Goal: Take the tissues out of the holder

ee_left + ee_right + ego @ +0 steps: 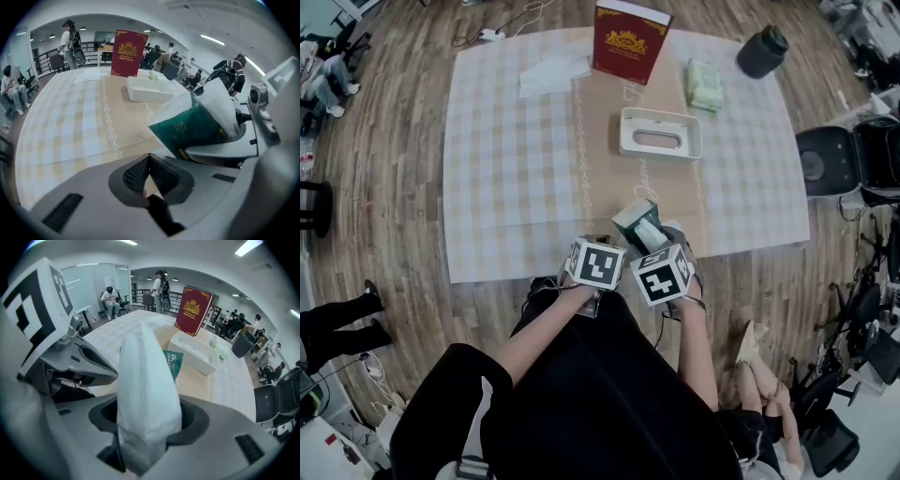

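A surface (506, 187) covered with a pale checked cloth is seen from above. At the far left of the cloth a small heap of loose white tissues (553, 75) is laid. Just right of it a dark red box (628, 42) is stood upright at the far edge. In front of the box, near the middle, the white holder (661, 117) is placed, and its top slot looks empty. To its right a pale green packet (705, 82) is laid flat, and further right a dark jar (762, 52) is set near the far right corner.

At the near edge two grippers are held side by side, each topped by a marker cube. The left gripper (149, 159) is closed, its pads pressed together, and nothing can be made out between them. The right gripper (149, 416) is clamped on the tissue pack (147, 366), a soft white wrapped bundle with a green printed end. The pack is held upright between the pads, up over the near edge of the surface and well apart from the holder.

The removal step is judged to be done, since the pack is already out of the holder. The next move is judged to call for the pack to be lowered onto a bare part of the cloth and the right gripper to be opened. Care is needed that the soft wrapper is not dragged along as the pads are drawn off.
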Available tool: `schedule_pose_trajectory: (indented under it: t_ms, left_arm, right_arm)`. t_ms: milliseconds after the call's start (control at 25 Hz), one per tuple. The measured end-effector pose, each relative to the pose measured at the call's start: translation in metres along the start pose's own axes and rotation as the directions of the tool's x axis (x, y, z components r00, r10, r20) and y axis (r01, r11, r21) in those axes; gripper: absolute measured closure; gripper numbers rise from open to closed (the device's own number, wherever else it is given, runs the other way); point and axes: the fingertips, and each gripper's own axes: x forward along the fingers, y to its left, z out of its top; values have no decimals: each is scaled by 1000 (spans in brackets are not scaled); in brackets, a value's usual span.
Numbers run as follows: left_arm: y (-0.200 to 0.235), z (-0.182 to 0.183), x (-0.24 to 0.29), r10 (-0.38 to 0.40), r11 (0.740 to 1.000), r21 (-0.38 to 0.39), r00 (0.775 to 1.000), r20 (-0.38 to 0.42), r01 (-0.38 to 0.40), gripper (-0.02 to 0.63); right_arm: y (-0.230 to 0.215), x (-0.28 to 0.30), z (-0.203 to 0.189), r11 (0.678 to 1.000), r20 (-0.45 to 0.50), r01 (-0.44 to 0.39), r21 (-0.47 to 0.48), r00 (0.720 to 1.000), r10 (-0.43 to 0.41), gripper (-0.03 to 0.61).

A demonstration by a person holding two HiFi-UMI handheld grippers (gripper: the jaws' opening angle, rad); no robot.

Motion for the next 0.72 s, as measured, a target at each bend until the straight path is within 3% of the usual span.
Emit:
schedule_pose_trajectory:
  t_ms: [400,720]
  left_arm:
    - [-24,15,19,22,1000,-10,1000,-17,-22,612]
    - [-13,33,31,1,1000,-17,1000,-21,-1,612]
  right_arm:
    - [-45,10,-6,998,-4,-20,61,1000,21,310]
    - [-68,27,-3,998,-83,22,64,996,-16,310]
